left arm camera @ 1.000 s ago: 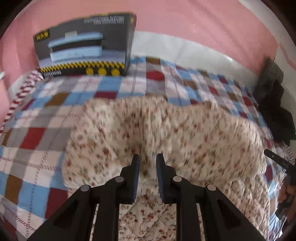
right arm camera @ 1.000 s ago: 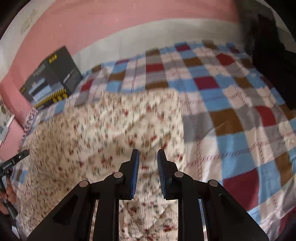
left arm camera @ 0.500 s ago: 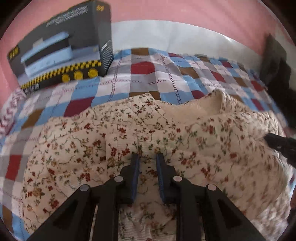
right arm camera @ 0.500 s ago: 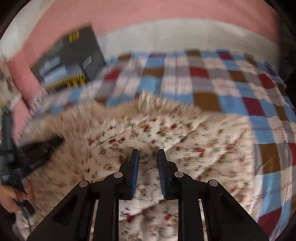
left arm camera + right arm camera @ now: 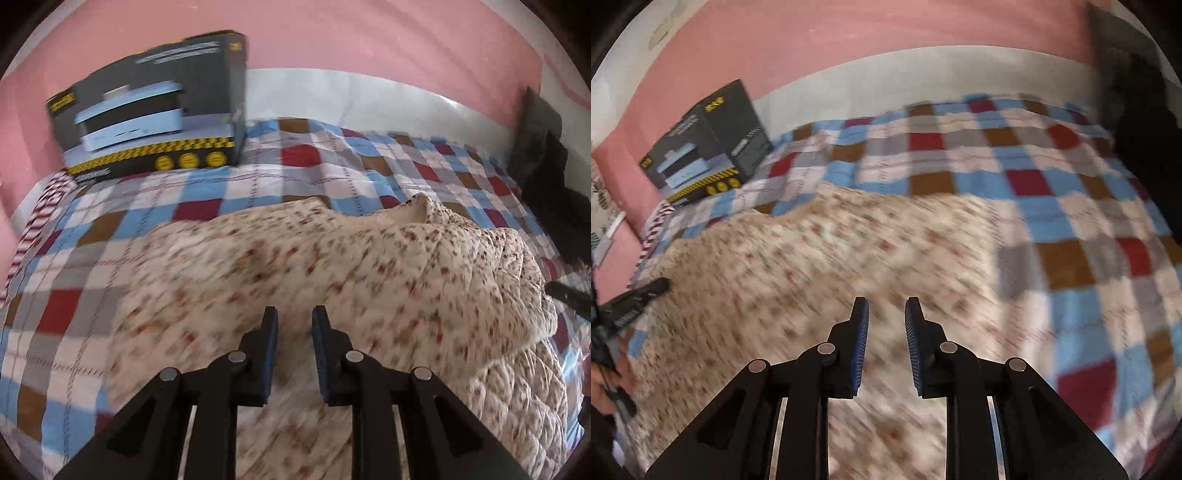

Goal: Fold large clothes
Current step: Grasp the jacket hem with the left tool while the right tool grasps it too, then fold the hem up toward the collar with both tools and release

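A cream quilted garment with small red flowers (image 5: 332, 266) lies spread on the checked bed; it also shows, blurred, in the right wrist view (image 5: 820, 266). My left gripper (image 5: 294, 325) hovers just above its near part, jaws a little apart, nothing between them. My right gripper (image 5: 886, 317) hovers above the garment's right part, jaws likewise apart and empty. The right gripper's tip (image 5: 565, 295) shows at the left view's right edge, and the left gripper (image 5: 631, 302) at the right view's left edge.
A blue, red, brown and grey checked blanket (image 5: 303, 155) covers the bed. A dark cardboard box (image 5: 147, 110) stands at the far left by the pink wall; it also shows in the right wrist view (image 5: 705, 147). Dark clothes (image 5: 546, 166) lie at the far right.
Both grippers held folds of the garment and carried it forward over itself; both have let go and pulled back. The garment now lies flatter.
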Tool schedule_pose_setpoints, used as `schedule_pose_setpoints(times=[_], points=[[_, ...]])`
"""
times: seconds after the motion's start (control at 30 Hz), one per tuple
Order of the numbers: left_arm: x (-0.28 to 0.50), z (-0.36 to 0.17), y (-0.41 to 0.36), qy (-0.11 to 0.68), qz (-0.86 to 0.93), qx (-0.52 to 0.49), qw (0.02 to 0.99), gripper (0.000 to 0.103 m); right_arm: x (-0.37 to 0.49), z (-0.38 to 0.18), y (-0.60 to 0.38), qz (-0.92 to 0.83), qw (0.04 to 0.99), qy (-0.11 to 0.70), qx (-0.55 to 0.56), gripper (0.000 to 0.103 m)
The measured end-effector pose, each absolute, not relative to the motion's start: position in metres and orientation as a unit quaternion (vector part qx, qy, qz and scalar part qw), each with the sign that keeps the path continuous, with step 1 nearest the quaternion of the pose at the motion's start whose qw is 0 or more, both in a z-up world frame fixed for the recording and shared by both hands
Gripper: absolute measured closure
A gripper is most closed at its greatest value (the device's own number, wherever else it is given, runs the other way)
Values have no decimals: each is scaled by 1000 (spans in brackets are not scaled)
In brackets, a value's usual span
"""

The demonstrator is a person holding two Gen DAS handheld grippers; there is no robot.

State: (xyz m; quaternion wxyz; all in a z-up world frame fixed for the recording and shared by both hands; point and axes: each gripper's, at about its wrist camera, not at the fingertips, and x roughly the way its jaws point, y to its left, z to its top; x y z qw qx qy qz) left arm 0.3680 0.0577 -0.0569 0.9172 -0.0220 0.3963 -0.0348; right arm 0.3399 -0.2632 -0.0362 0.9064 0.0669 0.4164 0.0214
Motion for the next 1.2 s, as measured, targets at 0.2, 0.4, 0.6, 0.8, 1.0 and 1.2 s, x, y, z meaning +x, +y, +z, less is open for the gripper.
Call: schedule_pose_setpoints(times=[0.2, 0.4, 0.6, 0.8, 1.0, 1.2], points=[[372, -86, 74, 448, -12, -38, 893, 82, 333, -72, -281, 5, 885, 461, 74, 82], [348, -64, 71, 438, -23, -39, 898, 82, 317, -48, -273, 1, 889, 451, 72, 82], [289, -35, 63, 427, -49, -50, 902, 82, 256, -15, -261, 25, 901, 424, 88, 67], [216, -14, 50, 426, -70, -51, 901, 82, 191, 5, -242, 43, 907, 411, 83, 64], [148, -3, 47, 420, -72, -51, 903, 73, 121, 13, -235, 50, 906, 407, 102, 56], [93, -9, 47, 437, -73, -60, 894, 72, 69, 11, -226, 51, 902, 415, 109, 55]])
